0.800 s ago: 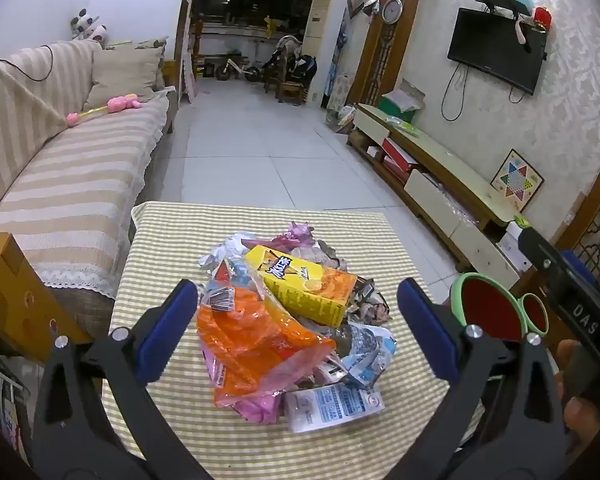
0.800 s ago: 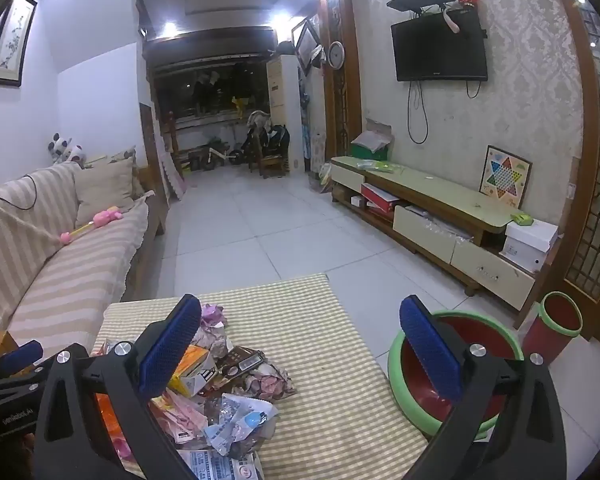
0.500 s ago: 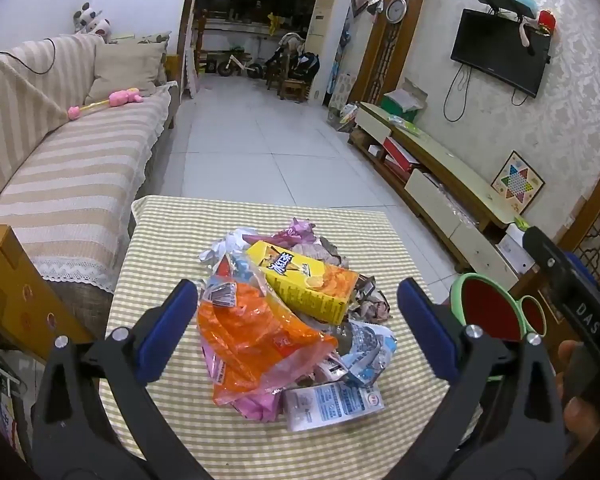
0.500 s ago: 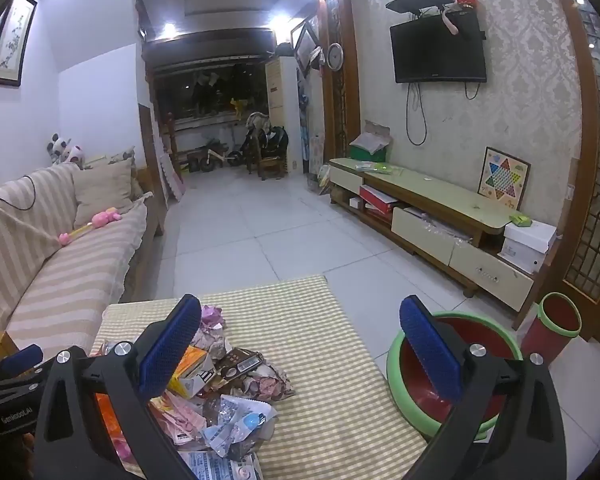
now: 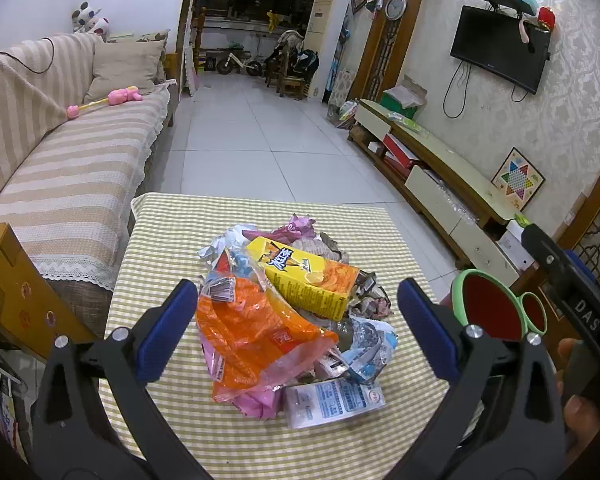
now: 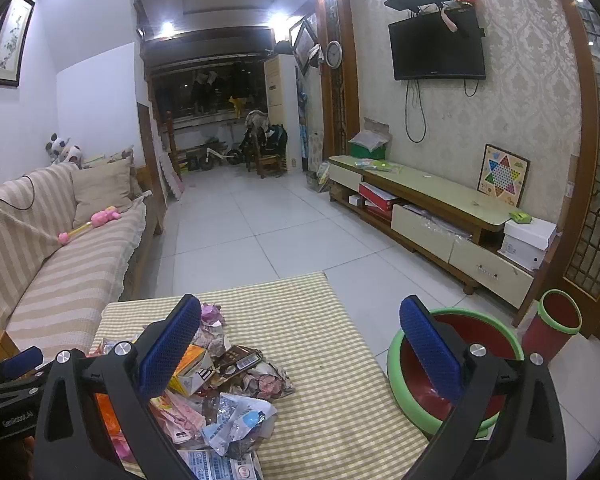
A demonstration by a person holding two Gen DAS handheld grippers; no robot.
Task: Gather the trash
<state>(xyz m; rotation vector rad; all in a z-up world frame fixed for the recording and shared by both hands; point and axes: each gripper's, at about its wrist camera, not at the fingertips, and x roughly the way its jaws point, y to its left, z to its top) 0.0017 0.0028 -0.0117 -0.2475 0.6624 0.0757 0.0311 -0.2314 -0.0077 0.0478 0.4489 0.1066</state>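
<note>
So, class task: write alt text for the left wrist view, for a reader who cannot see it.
An open left gripper hovers over a pile of trash on a checked tablecloth: an orange plastic bag, a yellow snack box and crumpled wrappers. A red basin with a green rim sits beside the table.

Trash pile sits mid-table on my checked cloth. Top: yellow chip box lying tilted, crumpled orange bag on pink wrapper. Near edge: flat white-blue packet, crumpled blue-white wrapper beside it. Green-rimmed red basin on floor just right of table, small matching bin beyond.
</note>
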